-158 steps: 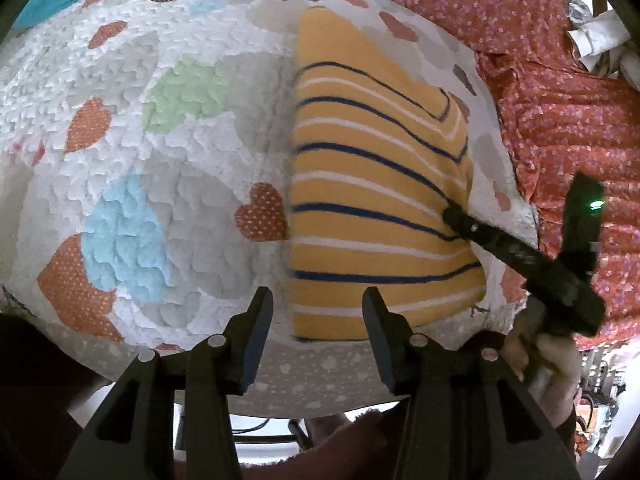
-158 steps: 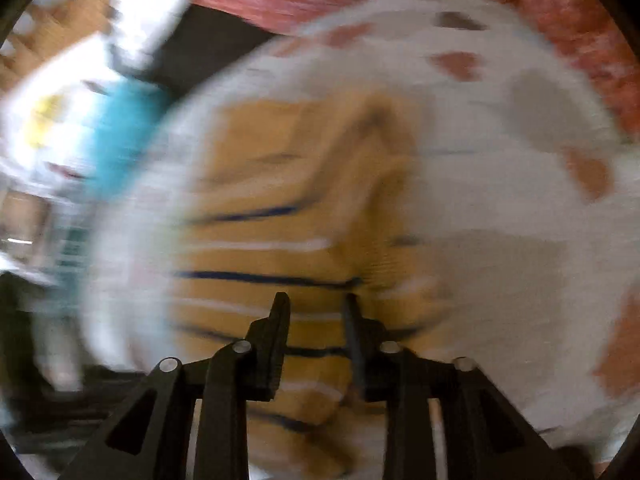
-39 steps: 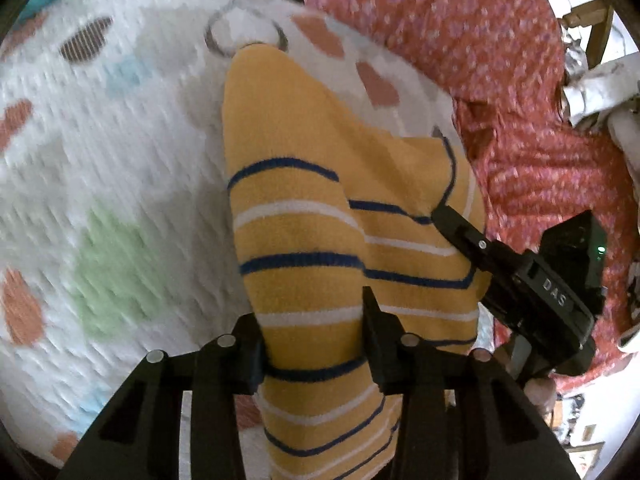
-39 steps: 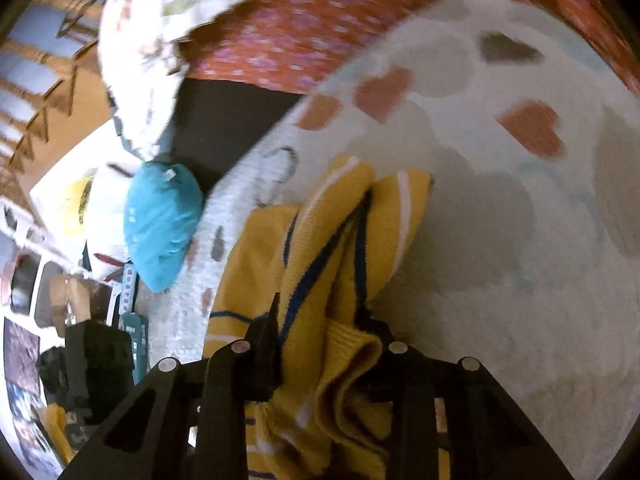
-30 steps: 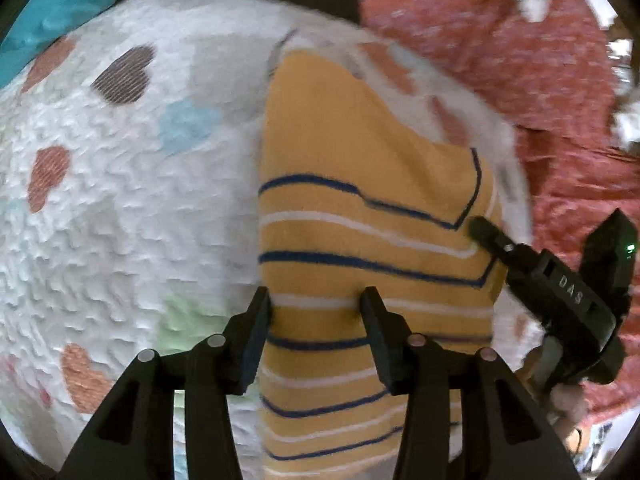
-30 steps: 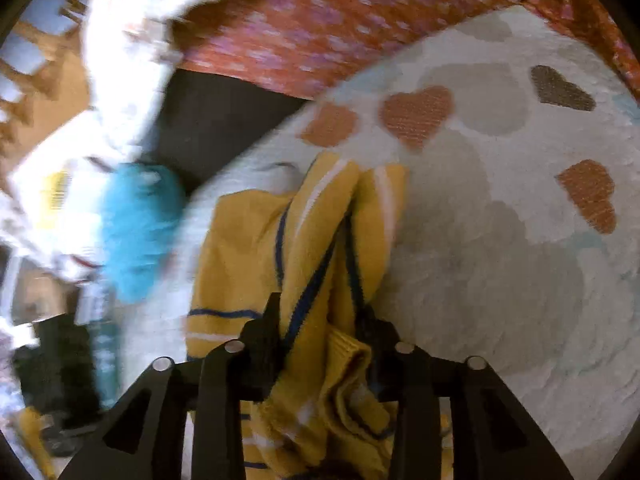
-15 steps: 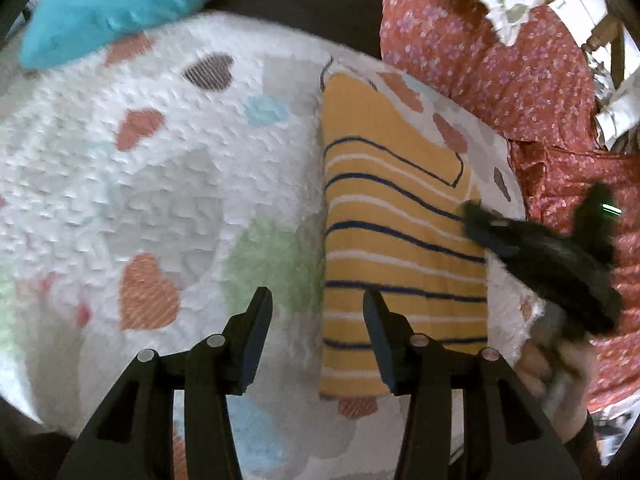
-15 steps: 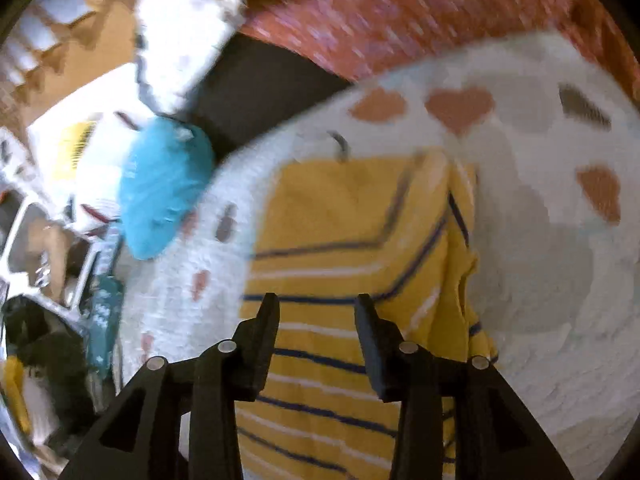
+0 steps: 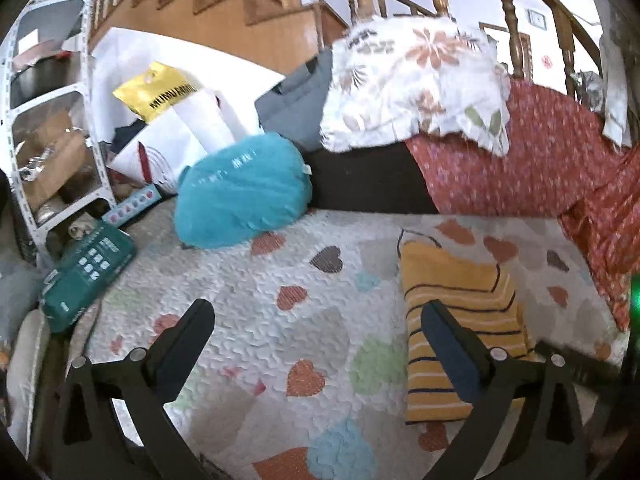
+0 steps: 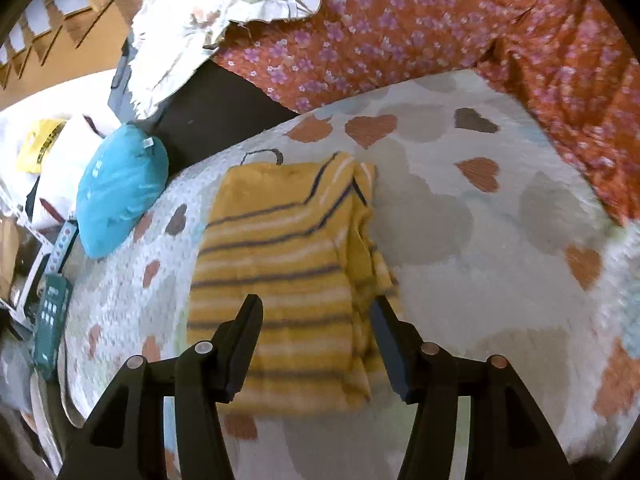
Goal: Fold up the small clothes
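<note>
A yellow garment with navy and white stripes [image 9: 452, 304] [image 10: 280, 248] lies folded flat on the white heart-patterned quilt [image 9: 280, 320] [image 10: 460, 240]. My left gripper [image 9: 316, 314] hangs above the quilt to the garment's left, its jaws opening wide with nothing between them. My right gripper [image 10: 316, 308] hovers over the garment's near half, its jaws opening too; the pads stand clear above the cloth. A dark edge of the right gripper with a green light [image 9: 632, 308] shows at the far right of the left wrist view.
A teal cushion [image 9: 244, 188] [image 10: 120, 188] lies at the quilt's far left. Red floral fabric [image 9: 520, 168] [image 10: 400, 20] and a white floral pillow [image 9: 416, 80] line the back. A green box [image 9: 88, 268], a shelf unit [image 9: 48, 132], bags and a wooden staircase stand to the left.
Both grippers let go of the garment, which now lies flat and folded. Both rose and drew back, the left tilting up toward the room, and both sets of jaws spread wider.
</note>
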### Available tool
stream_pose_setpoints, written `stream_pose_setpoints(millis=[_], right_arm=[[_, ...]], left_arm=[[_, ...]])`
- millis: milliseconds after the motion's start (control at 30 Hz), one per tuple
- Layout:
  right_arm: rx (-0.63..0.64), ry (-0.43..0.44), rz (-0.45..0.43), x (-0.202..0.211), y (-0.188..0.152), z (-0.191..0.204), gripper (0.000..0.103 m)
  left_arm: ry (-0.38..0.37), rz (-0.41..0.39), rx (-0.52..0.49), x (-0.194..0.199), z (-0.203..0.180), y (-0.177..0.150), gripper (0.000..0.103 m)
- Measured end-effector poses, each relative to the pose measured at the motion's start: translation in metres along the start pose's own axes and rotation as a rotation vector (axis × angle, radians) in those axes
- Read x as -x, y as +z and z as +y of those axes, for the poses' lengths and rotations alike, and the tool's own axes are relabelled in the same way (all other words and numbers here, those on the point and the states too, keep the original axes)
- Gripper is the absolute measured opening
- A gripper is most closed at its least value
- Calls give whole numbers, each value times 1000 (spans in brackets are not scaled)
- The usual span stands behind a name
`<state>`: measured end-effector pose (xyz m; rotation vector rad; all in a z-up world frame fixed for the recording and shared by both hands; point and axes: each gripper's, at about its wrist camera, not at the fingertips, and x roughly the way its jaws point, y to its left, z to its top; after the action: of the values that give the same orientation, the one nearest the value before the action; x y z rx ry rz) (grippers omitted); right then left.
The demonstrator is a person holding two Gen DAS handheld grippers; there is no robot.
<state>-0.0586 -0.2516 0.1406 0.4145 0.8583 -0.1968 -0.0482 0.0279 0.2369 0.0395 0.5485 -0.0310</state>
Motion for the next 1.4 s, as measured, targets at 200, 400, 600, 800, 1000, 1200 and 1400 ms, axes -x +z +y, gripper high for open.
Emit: stream_pose_setpoints(millis=[200, 400, 600, 800, 1000, 1200, 1400], right_arm=[[32, 29, 20, 35, -48, 11, 66], [11, 0, 58, 46, -85, 13, 67], [56, -87, 15, 67, -95, 18, 69], [116, -142, -6, 69, -101, 26, 74], [147, -144, 45, 56, -112, 32, 74], [185, -146, 51, 55, -117, 40, 74], [181, -149, 67, 52, -118, 39, 75]], left_arm=[[67, -27, -67, 20, -13, 6, 103], [-76, 117, -9, 23, -11, -14, 103], [-138, 241, 45, 23, -4, -46, 103], [-126, 271, 23, 20, -7, -65, 103], [-141, 280, 11, 18, -8, -69, 103], [-157, 305, 4, 15, -8, -73, 103], [-167, 331, 5, 11, -9, -76, 103]])
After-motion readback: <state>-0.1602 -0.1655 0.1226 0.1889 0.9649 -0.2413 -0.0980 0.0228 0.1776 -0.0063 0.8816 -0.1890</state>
